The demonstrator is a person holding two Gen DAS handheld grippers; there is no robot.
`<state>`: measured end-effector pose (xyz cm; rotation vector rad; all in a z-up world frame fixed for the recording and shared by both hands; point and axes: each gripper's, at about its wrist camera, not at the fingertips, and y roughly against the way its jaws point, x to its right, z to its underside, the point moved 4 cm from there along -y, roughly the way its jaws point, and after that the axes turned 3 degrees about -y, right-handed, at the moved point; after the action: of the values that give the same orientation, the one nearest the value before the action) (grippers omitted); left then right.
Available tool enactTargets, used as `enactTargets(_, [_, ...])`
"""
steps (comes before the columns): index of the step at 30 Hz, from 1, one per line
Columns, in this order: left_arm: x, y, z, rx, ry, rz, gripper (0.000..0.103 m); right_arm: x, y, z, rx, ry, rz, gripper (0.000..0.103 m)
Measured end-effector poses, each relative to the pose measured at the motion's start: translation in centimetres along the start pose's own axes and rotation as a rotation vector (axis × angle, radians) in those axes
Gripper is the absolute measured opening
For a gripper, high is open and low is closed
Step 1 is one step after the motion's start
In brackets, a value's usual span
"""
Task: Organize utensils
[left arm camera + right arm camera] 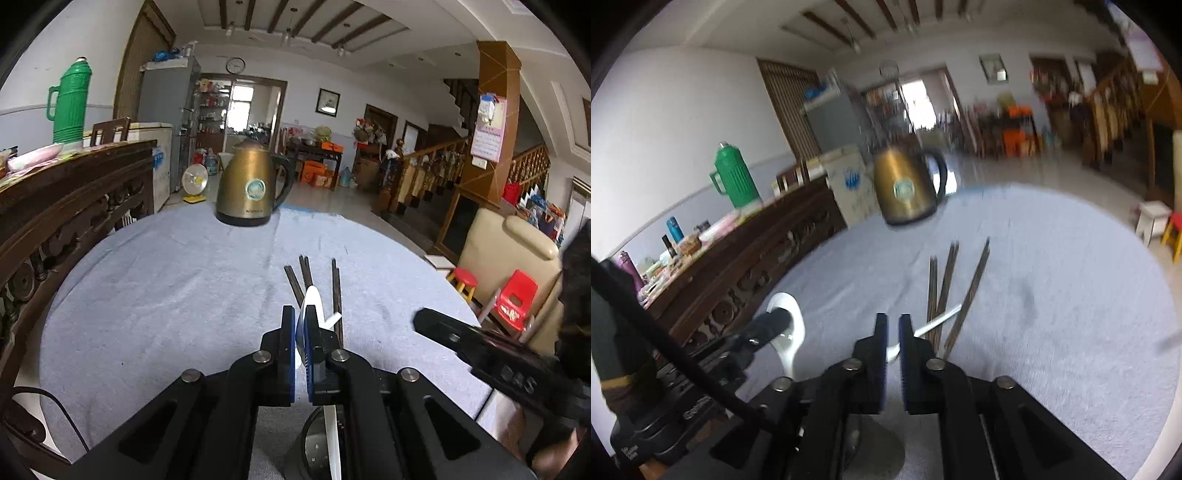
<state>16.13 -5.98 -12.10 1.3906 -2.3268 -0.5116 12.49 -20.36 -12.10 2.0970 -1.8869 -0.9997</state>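
Blurred kettle (908,188) and far room clutter; white spoon (308,317) half-hidden between claw pads.

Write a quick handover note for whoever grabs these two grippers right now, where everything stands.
Left gripper: shut on a white spoon, held above the cloth.
Right gripper: jaws slightly apart, nothing gripped; a second white spoon lies just ahead of them.
Dark chopsticks lie loosely fanned on the blue cloth, that spoon resting across them. A metal holder sits under the left gripper.
Done: one spoon picked up.
Left: place it, then second spoon and chopsticks.
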Motion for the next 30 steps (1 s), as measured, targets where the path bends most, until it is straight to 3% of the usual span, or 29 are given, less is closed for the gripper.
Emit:
enactTargets(1, [0.1,-0.2,0.2,-0.011,-0.004,0.008,0.004,0.5,-0.8,-0.1,-0.035,-0.007,0.003,0.03])
enactTargets(3, [0.2,-0.3,0.6,-0.027,-0.011,0.022,0.004,1.5,-2.3,-0.3,-0.104,-0.022,-0.006,0.065])
enactTargets(5, [0.3,0.0,0.9,-0.034,-0.025,0.036,0.009,2.3,-3.6,-0.6,-0.153,-0.048,-0.045,0.066])
enactTargets(6, [0.4,0.3,1.1,-0.037,-0.029,0.045,0.016,2.7,-4.5,-0.8,-0.188,-0.062,-0.066,0.066])
enactTargets(7, [0.4,0.7,1.2,-0.034,-0.033,0.06,0.02,3.0,-5.4,-0.9,-0.232,-0.071,-0.079,0.065])
enactTargets(9, [0.5,1.9,1.3,-0.015,-0.044,0.075,0.035,3.6,-7.5,-1.0,-0.326,-0.08,-0.096,0.045])
enactTargets(10, [0.4,2.6,1.4,-0.001,-0.055,0.081,0.038,3.7,-8.2,-0.9,-0.355,-0.084,-0.107,0.039])
enactTargets(14, [-0.9,5.0,1.4,0.045,-0.068,0.078,0.047,3.9,-12.2,-0.4,-0.551,-0.13,-0.201,0.037])
enactTargets(18, [-3.2,5.8,1.5,0.044,-0.027,0.054,0.049,3.8,-15.5,0.4,-0.666,-0.217,-0.248,0.037])
enactTargets(23, [-5.8,5.8,1.5,0.036,0.031,0.015,0.049,4.5,-18.7,1.2,-0.742,-0.334,-0.186,0.037])
enactTargets(25, [-6.4,5.6,1.4,0.032,0.046,0.011,0.049,5.3,-19.7,1.4,-0.751,-0.384,-0.119,0.037])
enactTargets(28, [-6.6,5.6,1.4,0.028,0.052,0.009,0.049,6.3,-20.5,1.2,-0.745,-0.445,-0.078,0.028])
enactTargets(30, [-6.4,5.5,1.4,0.023,0.052,0.017,0.049,6.8,-20.7,0.9,-0.743,-0.477,-0.048,0.015])
